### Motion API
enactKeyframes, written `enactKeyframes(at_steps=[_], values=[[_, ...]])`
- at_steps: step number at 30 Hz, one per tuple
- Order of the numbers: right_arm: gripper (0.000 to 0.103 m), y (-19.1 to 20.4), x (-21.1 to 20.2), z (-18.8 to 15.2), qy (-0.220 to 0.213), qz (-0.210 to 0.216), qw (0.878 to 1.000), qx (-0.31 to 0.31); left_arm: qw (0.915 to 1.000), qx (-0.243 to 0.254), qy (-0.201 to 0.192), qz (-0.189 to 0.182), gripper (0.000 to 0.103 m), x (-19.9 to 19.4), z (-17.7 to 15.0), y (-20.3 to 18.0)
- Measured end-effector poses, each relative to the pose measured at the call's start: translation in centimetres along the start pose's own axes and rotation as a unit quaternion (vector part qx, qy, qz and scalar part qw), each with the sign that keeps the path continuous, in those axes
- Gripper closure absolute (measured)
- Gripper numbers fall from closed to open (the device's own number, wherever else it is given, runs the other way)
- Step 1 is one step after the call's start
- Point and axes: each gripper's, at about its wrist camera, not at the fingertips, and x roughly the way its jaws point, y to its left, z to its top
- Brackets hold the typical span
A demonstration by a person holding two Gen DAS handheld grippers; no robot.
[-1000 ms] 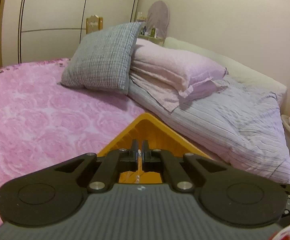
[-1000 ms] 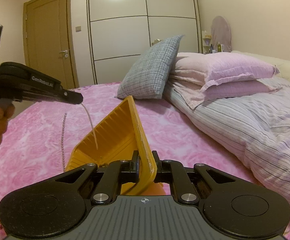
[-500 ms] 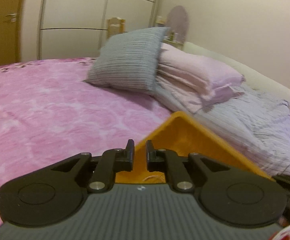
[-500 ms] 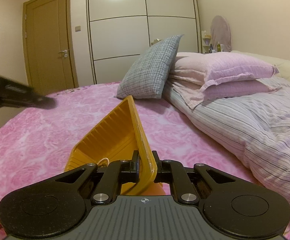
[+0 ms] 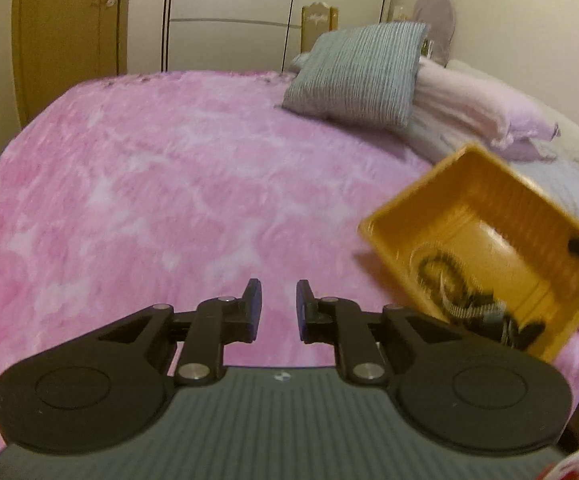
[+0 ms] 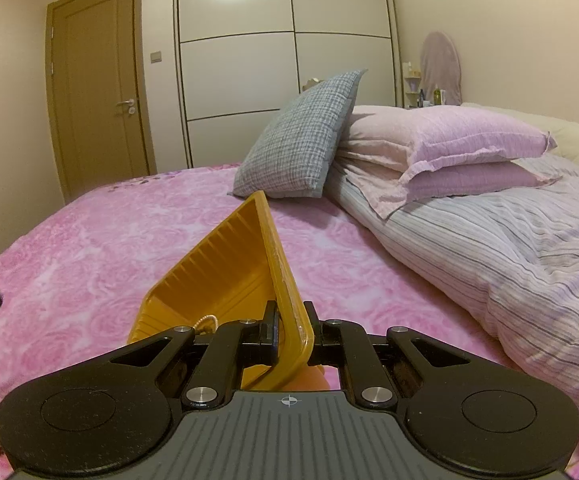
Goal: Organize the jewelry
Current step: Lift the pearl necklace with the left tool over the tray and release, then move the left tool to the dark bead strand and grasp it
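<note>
Between the jaws of the right hand-held gripper (image 6: 291, 332), closed on its rim, sits the ribbed orange plastic tray (image 6: 225, 280), held tilted above the pink rose-patterned bed blanket (image 6: 89, 248). A pale beaded chain (image 6: 206, 322) lies inside it, alongside dark coiled jewelry (image 5: 449, 280). The left hand-held gripper (image 5: 277, 304) hangs beside the tray, jaws apart and empty. With only a single edge pinched, the tray could pivot or slip, spilling the pieces into the plush blanket.

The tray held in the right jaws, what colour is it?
The tray is yellow-orange with ribbed walls, clearest in the right wrist view.
</note>
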Motion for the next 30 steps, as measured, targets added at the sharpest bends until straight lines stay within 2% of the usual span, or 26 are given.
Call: enactKeyframes(at_steps=[6,12,18,22,28,30], values=[[0.092,0.0,0.1,0.1,0.001,-0.001,1.0,-0.002,0.9998,-0.003,0.021,0.0,0.089,-0.2,-3.5,0.4],[0.092,0.1,0.1,0.0,0.002,-0.001,1.0,-0.004,0.9975,0.046,0.052,-0.009,0.088,1.0,-5.4,-0.8],[0.092,0.1,0.1,-0.1,0.002,-0.002,1.0,-0.004,0.9929,0.085,0.083,-0.01,0.087,2.4,-6.3,-1.4],[0.092,0.1,0.2,-0.1,0.003,-0.003,1.0,-0.005,0.9905,0.106,0.088,-0.003,0.086,3.1,-6.5,-1.5],[0.092,0.0,0.2,-0.2,0.003,-0.003,1.0,-0.005,0.9812,0.159,0.109,0.005,0.086,3.7,-6.5,-2.6],[0.092,0.0,0.1,-0.2,0.003,-0.003,1.0,-0.004,0.9814,0.157,0.11,0.002,0.09,3.7,-6.6,-2.6]])
